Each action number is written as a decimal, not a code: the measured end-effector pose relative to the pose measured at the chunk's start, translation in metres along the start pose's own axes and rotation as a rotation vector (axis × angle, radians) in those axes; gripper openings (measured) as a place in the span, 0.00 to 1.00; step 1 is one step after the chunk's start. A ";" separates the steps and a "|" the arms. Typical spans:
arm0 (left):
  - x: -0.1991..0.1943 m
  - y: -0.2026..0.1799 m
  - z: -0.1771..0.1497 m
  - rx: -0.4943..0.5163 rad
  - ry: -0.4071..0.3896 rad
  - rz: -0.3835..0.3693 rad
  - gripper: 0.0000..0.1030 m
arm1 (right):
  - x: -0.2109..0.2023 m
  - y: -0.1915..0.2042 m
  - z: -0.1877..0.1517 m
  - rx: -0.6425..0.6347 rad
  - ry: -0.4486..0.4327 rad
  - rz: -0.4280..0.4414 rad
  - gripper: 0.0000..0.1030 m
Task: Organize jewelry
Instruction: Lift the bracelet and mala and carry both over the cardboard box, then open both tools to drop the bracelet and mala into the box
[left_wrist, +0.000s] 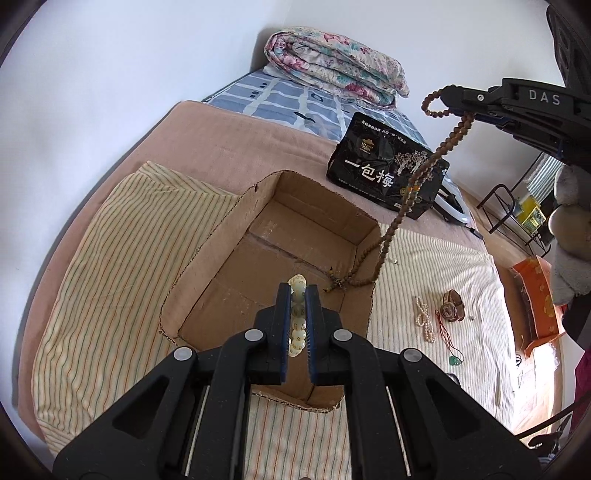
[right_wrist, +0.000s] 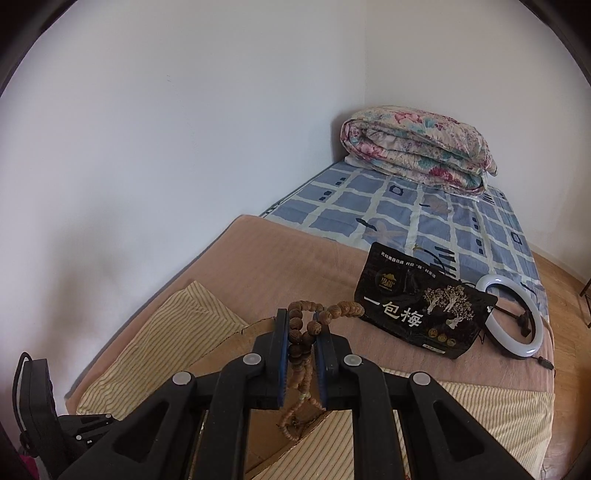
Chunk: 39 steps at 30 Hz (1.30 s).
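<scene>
An open cardboard box (left_wrist: 258, 236) sits on the striped cloth on the bed. My left gripper (left_wrist: 297, 291) is shut on a pale green bead bracelet (left_wrist: 297, 334) and holds it over the box. My right gripper (right_wrist: 301, 317) is shut on a long brown wooden bead necklace (right_wrist: 300, 339); in the left wrist view the right gripper (left_wrist: 448, 94) is high at the right and the necklace (left_wrist: 413, 184) hangs down, its lower end lying inside the box. A pearl strand (left_wrist: 424, 319), a brown watch (left_wrist: 452, 304) and a green pendant on a red cord (left_wrist: 455, 360) lie on the cloth right of the box.
A black snack bag (left_wrist: 384, 162) lies behind the box, also in the right wrist view (right_wrist: 421, 310). A white ring light (right_wrist: 517, 317) lies beside it. A folded floral quilt (right_wrist: 417, 151) is at the bed's far end. An orange bag (left_wrist: 535, 299) stands on the floor at right.
</scene>
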<state>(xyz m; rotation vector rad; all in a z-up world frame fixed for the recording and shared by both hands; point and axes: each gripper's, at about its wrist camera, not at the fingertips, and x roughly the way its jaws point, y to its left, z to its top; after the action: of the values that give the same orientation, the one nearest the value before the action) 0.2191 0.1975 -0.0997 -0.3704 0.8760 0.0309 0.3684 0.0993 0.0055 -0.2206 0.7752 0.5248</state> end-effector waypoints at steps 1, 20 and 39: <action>0.002 0.000 -0.001 0.002 0.006 -0.001 0.05 | 0.006 -0.001 -0.003 0.004 0.011 0.000 0.10; 0.017 0.003 -0.007 -0.002 0.061 0.021 0.05 | 0.073 0.005 -0.046 0.044 0.152 0.035 0.11; 0.009 -0.009 -0.004 0.003 0.040 0.033 0.33 | 0.041 -0.016 -0.052 0.095 0.105 -0.020 0.67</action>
<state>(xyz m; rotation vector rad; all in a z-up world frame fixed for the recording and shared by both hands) 0.2236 0.1867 -0.1064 -0.3548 0.9217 0.0527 0.3695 0.0816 -0.0595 -0.1691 0.8973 0.4588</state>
